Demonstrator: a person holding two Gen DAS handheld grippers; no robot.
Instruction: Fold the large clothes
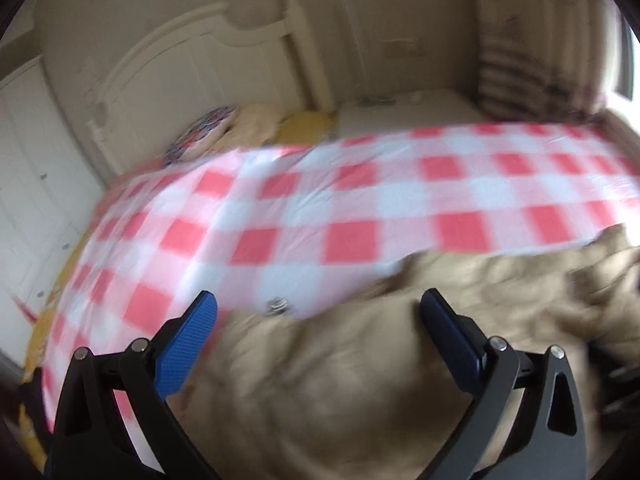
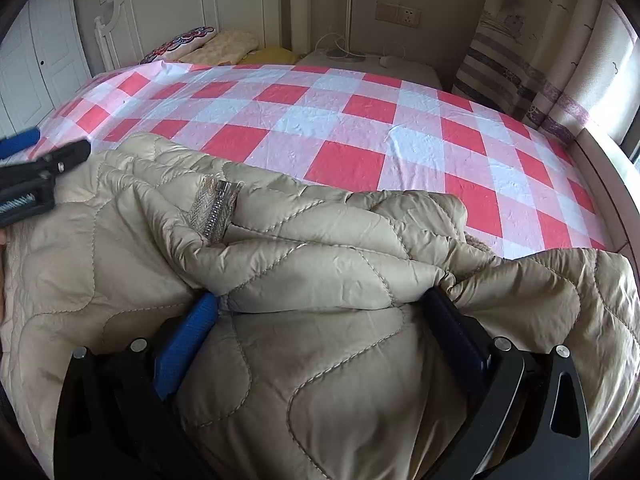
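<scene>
A beige quilted jacket (image 2: 304, 280) lies bunched on the near part of a bed with a red, white and pink checked sheet (image 2: 360, 128). My right gripper (image 2: 320, 316) is wide open, its jaws spread around a thick fold of the jacket, fingertips pressed against the fabric. A silver mesh zipper strip (image 2: 216, 208) shows on the jacket. My left gripper (image 1: 318, 308) is open and empty just above the jacket (image 1: 340, 380); this view is blurred. It also shows at the left edge of the right wrist view (image 2: 44, 152).
A white headboard (image 2: 192, 4) and several pillows (image 2: 216, 44) stand at the bed's far end. A white nightstand (image 2: 360, 62) with cables sits beside it. A striped curtain (image 2: 520, 52) hangs at the right, white wardrobe doors (image 2: 36, 60) at the left.
</scene>
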